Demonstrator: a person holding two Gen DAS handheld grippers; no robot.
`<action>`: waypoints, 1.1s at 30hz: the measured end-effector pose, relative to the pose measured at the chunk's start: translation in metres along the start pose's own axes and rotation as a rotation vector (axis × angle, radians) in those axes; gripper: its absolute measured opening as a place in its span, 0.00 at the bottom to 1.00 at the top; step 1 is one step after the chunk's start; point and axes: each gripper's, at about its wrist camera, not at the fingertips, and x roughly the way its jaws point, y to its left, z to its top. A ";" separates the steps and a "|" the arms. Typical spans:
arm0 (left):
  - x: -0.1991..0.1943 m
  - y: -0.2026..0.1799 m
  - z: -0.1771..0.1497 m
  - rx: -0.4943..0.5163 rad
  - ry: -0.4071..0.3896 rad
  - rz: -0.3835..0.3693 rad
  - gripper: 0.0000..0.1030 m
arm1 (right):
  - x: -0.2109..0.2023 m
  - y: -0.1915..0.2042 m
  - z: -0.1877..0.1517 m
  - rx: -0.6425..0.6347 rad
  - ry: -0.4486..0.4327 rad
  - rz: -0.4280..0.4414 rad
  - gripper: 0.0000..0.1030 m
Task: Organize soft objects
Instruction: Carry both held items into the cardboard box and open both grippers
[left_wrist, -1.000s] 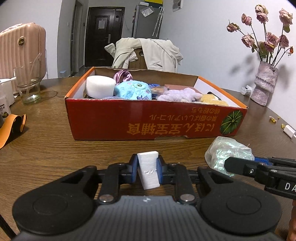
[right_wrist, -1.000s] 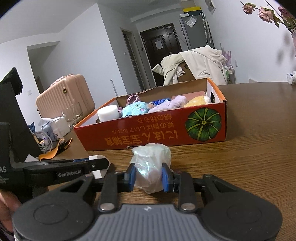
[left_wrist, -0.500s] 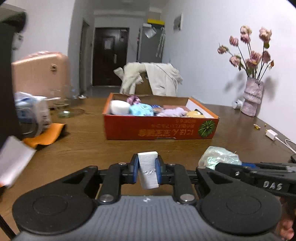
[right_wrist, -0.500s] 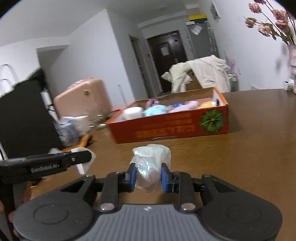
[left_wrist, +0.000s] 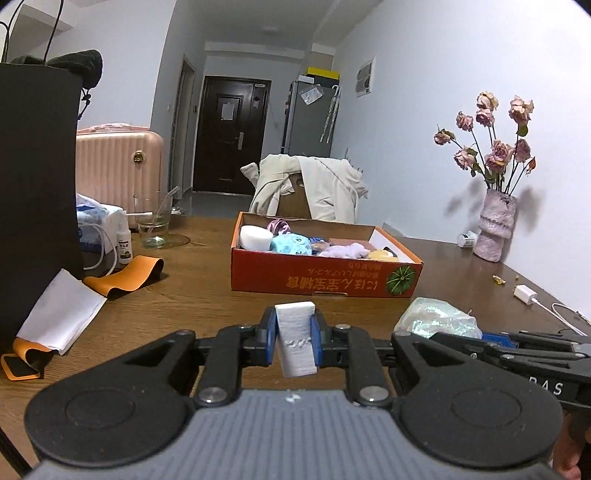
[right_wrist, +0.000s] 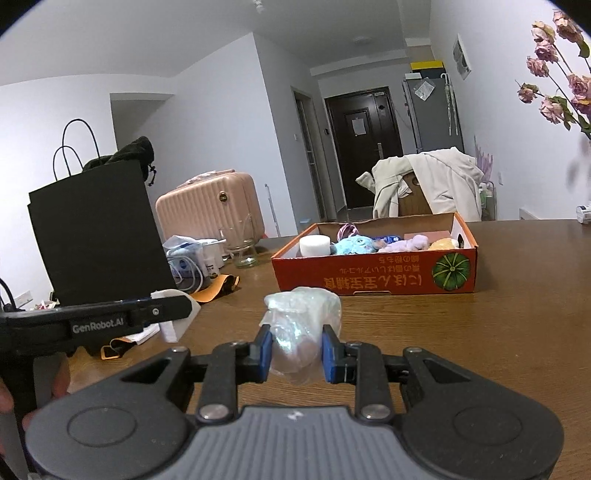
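A: What takes up the most room?

B: The brown wooden table (left_wrist: 192, 295). Nearly everything rests on it. I'll place the rest against the red cardboard box (left_wrist: 325, 282), which sits out past both grippers, toward the far edge.

A: And the next biggest?

B: A black paper bag (right_wrist: 96, 232) with loop handles, standing upright well to the left of the box. A pink suitcase (left_wrist: 118, 162) stands beyond the table, behind and left of the box. Behind the box a pale jacket (left_wrist: 321, 184) hangs over a chair.

A: What is inside the box?

B: Soft things in a row: a white foam roll (left_wrist: 254, 238) at the left end, a blue plush toy (left_wrist: 291, 244) next to it, then a lilac plush (left_wrist: 345, 251) and something yellow at the right end.

A: Anything to its right?

B: A vase (left_wrist: 493, 229) of dried pink roses, well to the right, near the wall. A glass jar (left_wrist: 153, 225) stands to the box's left.

A: And the grippers?

B: Both are short of the box, on the near side. The left gripper (left_wrist: 294, 341) has its jaws narrow, pressed on a white foam block (left_wrist: 295, 339) standing upright between the blue pads. The right gripper (right_wrist: 296, 352) is clamped on a crumpled clear plastic bag (right_wrist: 299, 325), which bulges above the pads.
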 end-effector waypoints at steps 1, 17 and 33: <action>0.002 0.000 0.001 -0.002 0.001 -0.001 0.19 | 0.002 -0.001 0.001 0.000 0.001 -0.003 0.25; 0.148 0.001 0.092 0.032 -0.014 -0.080 0.19 | 0.129 -0.058 0.105 -0.136 0.028 -0.014 0.26; 0.322 0.010 0.113 -0.018 0.159 -0.111 0.31 | 0.293 -0.102 0.118 -0.148 0.248 -0.059 0.46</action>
